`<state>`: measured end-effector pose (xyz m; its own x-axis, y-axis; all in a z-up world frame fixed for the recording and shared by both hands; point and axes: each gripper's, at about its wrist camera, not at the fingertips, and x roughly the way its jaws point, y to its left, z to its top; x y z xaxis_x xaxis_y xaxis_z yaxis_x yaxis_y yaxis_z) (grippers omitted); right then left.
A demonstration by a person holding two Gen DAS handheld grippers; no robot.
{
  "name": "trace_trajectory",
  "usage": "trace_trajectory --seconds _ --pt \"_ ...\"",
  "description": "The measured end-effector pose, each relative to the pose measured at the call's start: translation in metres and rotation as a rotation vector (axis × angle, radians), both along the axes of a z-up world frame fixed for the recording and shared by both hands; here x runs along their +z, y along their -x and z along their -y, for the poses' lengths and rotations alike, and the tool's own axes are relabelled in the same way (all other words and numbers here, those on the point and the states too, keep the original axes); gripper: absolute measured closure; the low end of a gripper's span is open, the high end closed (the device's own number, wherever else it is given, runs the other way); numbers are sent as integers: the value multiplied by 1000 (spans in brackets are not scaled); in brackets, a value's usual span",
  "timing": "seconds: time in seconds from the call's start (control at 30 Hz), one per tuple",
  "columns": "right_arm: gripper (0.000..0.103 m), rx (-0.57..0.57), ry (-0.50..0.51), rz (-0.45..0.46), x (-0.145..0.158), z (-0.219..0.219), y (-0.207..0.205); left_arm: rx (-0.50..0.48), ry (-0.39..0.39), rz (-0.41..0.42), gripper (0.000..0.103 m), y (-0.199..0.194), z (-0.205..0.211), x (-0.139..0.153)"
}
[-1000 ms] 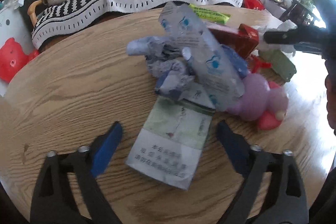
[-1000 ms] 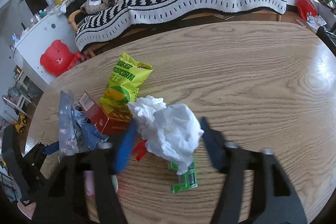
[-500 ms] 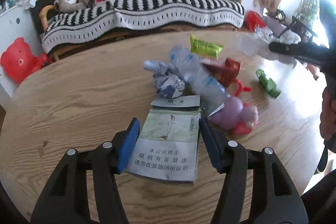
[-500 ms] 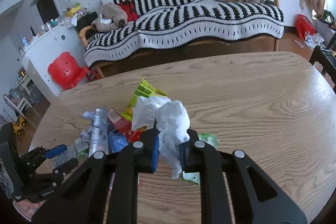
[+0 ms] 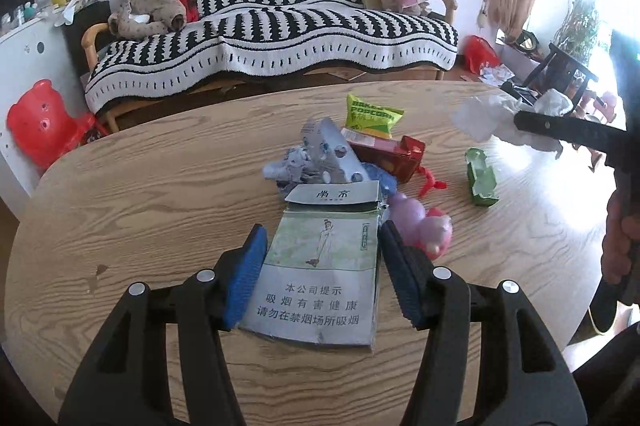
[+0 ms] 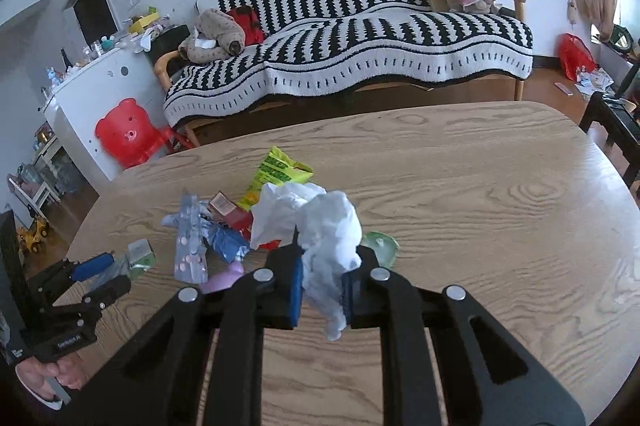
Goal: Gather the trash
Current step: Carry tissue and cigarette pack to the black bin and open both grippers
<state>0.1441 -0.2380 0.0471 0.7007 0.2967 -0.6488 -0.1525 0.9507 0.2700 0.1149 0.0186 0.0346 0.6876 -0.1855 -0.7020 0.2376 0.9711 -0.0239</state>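
The left tool [image 5: 320, 268] is gripping a flattened cigarette pack [image 5: 320, 266] at the lower centre of the left wrist view, its blue pads [image 5: 246, 276] pressing on both long edges; its jaws have just been closing onto that pack, and the pack is hanging clear above the wooden surface [image 5: 140, 194]; the right tool [image 6: 321, 288] is squeezing a crumpled white tissue [image 6: 320, 226] at the centre of the right wrist view, jaws nearly together with the paper bulging above them and a tail trailing below; its jaws have likewise just been closing on the tissue; in the left wrist view the same tissue is showing at the upper right, pinched in a black jaw; the remaining trash is lying in a heap in the middle of the surface: a green popcorn bag [image 5: 372, 114], a red carton [image 5: 390, 154], a blister strip [image 5: 338, 156] and crumpled bluish wrappers [image 5: 294, 166]; a pink toy [image 5: 424, 230] is lying just right of the pack; a small green box [image 5: 482, 178] is sitting apart toward the right; behind the surface a striped sofa [image 5: 272, 38] is filling the upper part of both frames.
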Motion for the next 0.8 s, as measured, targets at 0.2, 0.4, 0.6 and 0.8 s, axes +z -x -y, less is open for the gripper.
trace_trajectory --seconds 0.2,0.4,0.6,0.8 --pt "88 -41 25 -5 6 29 26 -24 -1 14 46 6 26 9" --pt "88 -108 49 -16 8 80 64 -102 -1 27 46 15 86 19" --pt "88 -226 44 -28 10 160 114 -213 33 25 46 27 164 22" --pt "88 -378 42 -51 4 250 175 -366 45 13 46 51 262 17"
